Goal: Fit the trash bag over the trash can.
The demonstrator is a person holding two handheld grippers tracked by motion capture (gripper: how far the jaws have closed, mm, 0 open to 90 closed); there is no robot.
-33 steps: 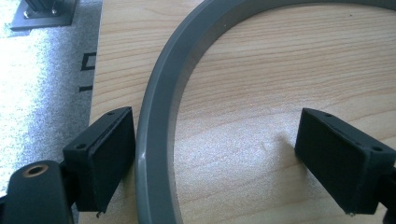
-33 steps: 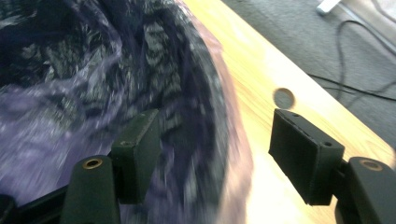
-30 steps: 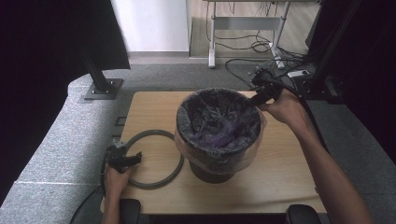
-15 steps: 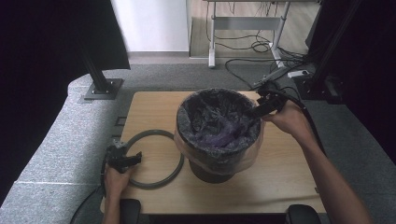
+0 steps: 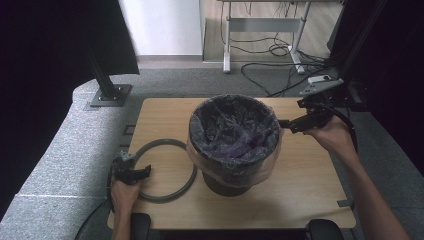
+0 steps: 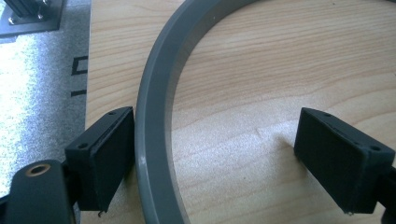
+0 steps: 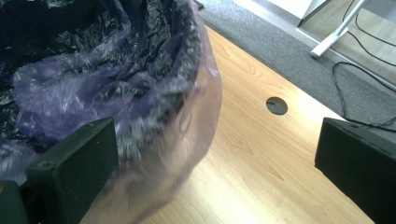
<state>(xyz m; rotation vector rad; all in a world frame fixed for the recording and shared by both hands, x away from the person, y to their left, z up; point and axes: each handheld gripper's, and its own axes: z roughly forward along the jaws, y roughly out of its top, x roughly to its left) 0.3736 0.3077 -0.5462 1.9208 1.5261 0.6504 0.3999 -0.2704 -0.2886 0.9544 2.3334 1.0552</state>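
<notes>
Both fingers spread: right gripper just opened beside crinkled purple-lined bin; left gripper straddles grey ring.

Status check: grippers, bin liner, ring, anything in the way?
Left gripper open, straddling the grey ring. Right gripper open, fingers just spread, off the bag. Bag lines the bin. Nothing blocking.

- The bench is finished in pale wood with a fine grain pattern.
- The ring is coloured plain grey.
- The bin is seen as dark, and its liner as translucent, crinkled film tinted purple.
- Black is shown on the left tool and the right tool.
- The floor is covered in speckled grey.
</notes>
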